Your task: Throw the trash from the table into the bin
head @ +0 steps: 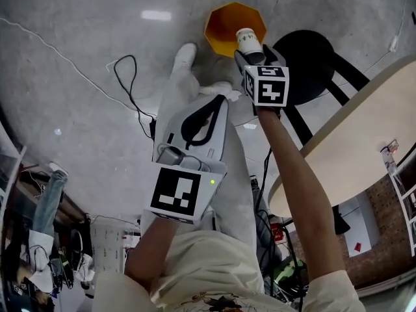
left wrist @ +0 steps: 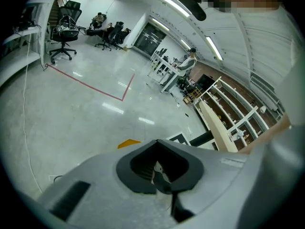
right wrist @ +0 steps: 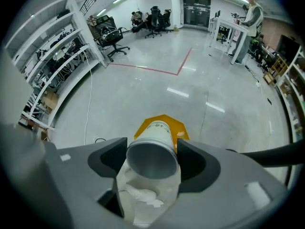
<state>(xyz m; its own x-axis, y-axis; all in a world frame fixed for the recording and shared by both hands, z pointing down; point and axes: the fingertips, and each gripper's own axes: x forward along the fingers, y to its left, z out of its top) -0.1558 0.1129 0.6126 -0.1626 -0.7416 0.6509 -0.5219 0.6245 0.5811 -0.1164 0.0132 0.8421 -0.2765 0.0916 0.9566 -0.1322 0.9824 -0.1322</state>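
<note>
You're under bright, even ceiling strips (left wrist: 169, 0) that leave pale glare patches on the glossy floor (head: 156, 15). Both gripper views bow sharply toward dark rims. Shadows stay soft, and distant things blur.

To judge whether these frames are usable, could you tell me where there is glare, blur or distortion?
Head view: lamp glare on the floor, edges curved. Left gripper view: strong fisheye, dark corners, glare streaks on the floor. Right gripper view: cup sharp, picture edges bent and soft.
</note>
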